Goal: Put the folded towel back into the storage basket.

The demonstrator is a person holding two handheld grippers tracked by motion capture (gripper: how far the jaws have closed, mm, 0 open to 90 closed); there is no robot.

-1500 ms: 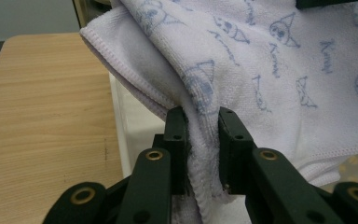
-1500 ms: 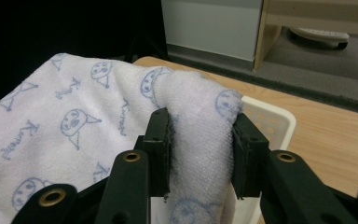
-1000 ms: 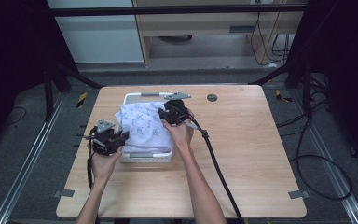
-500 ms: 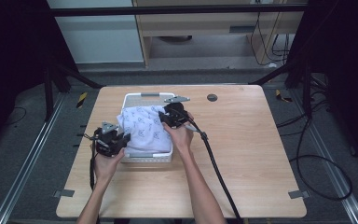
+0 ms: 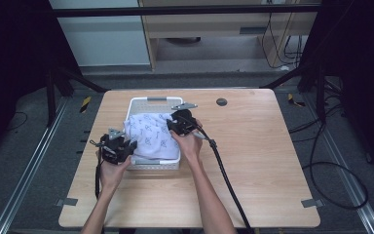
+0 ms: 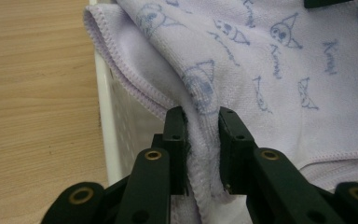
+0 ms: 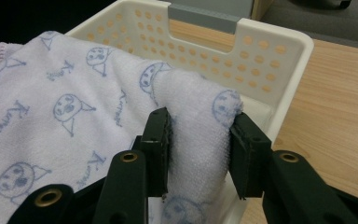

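1. Wooden table (image 5: 253, 161), light grain, one dark round hole (image 5: 221, 102) near its far edge.
2. Grey floor (image 5: 44, 161) with black cables (image 5: 331, 170) at right.
3. Yellow-black tool (image 5: 85, 104) lying left of table.

towel (image 5: 151, 138) hiding basket (image 5: 141, 101) interior, towel folds between jaws

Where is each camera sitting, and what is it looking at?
High view: above the person's side, looking forward and down on the table; both forearms, the left tool and the right tool show.
Left gripper view: on the left tool, looking along its jaws at the towel.
Right gripper view: on the right tool, facing the basket.
All three share the towel and basket.
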